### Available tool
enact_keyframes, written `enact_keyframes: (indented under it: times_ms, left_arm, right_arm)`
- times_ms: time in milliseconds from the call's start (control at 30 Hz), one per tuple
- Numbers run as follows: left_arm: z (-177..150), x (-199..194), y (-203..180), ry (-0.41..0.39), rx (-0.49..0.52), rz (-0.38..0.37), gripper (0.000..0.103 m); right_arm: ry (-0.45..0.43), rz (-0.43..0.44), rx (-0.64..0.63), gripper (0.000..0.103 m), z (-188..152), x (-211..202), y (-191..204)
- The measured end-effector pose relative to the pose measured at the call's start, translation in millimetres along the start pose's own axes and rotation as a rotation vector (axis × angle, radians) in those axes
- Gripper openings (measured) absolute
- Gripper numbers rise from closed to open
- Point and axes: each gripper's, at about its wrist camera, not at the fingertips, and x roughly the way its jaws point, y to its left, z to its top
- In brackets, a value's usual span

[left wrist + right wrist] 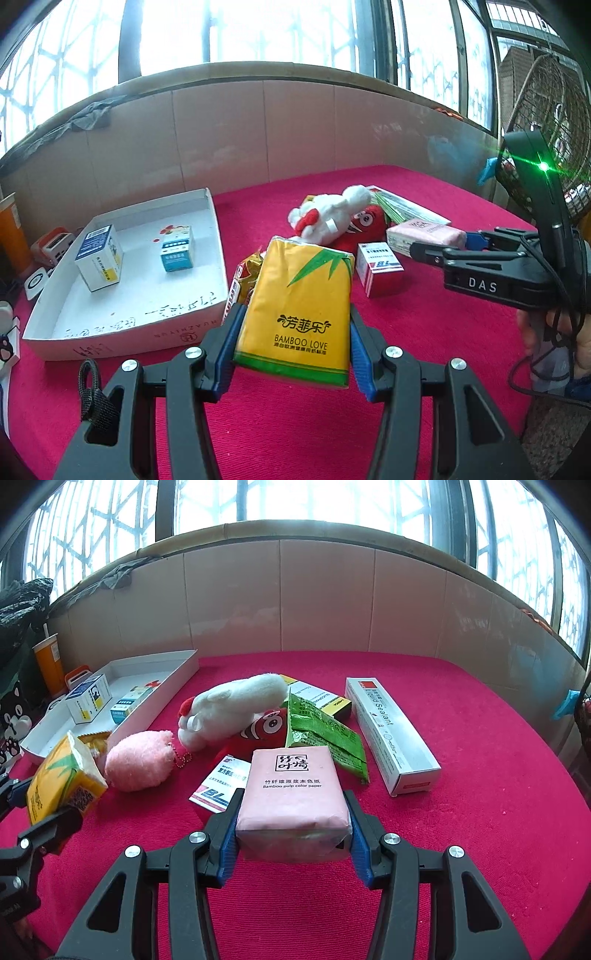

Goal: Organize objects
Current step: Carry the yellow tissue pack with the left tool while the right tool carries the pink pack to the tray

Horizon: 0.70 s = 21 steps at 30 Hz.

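Yellow tissue pack (pixel 299 314) clamped between left gripper (pixel 295 332) fingers (pixel 229 343), held above red table (pixel 424 332). Pink tissue pack (pixel 291 797) clamped in right gripper (pixel 291 819). Beyond: red-white medicine box (pixel 218 786), pink plush (pixel 140 760), white plush (pixel 236 705). Far left: white tray (pixel 207 321) holding two small boxes.

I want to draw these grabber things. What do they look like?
Both are black plastic. The left gripper and right gripper each have two fingers with blue ribbed pads, silver screws and triangle cut-outs in the arms. The left one has a black strap loop. Seen from the side, the right one says DAS in white, has a green light and a black cable.
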Motion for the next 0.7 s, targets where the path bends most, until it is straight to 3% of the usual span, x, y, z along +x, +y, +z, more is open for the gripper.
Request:
enact_keyframes:
  times_ms: [300,467,700]
  left_arm:
    - [-1,-9,6,-0.043,-0.026,0.023,0.052]
    - [1,-23,8,-0.105,-0.011,0.084,0.052]
    - [5,-33,36,-0.125,-0.120,0.105,0.051]
  right_arm:
    - [-0.031,0.005,0.008,0.054,0,-6,-2]
    - [-0.071,0.002,-0.002,0.054,5,-17,2]
    - [-0.110,0.019,-0.022,0.054,15,-32,12]
